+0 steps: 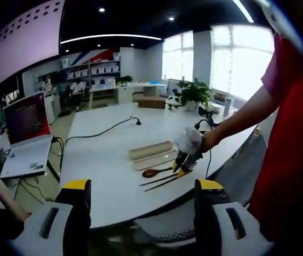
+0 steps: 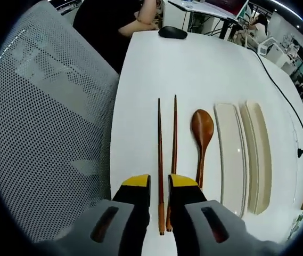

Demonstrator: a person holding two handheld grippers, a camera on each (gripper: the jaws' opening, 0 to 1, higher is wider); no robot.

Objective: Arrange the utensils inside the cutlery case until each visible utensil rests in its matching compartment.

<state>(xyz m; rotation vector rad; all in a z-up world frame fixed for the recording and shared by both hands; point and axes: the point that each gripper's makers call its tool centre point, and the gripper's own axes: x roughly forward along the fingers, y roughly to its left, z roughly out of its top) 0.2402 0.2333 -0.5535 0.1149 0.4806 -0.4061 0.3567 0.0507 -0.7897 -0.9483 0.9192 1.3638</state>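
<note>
Two chopsticks [image 2: 160, 176] are being straddled by the right gripper [image 2: 160, 188], its jaws narrowly parted, near the table's [image 2: 194, 64] front edge. Beside them, a wooden spoon [image 2: 202, 133] and cutlery case [image 2: 242, 154] are lying. Left gripper [image 1: 143, 200] is being held released off the table's edge.

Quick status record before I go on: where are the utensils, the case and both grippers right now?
chopsticks: two, side by side on the white table, outside the case
spoon: wooden, on the table between chopsticks and case
case: tray and lid lying side by side, tray holds no utensil
right gripper: fingers either side of the near ends of the chopsticks, not closed on them
left gripper: open, held off the table edge, holding nothing
task: no utensil placed yet
</note>
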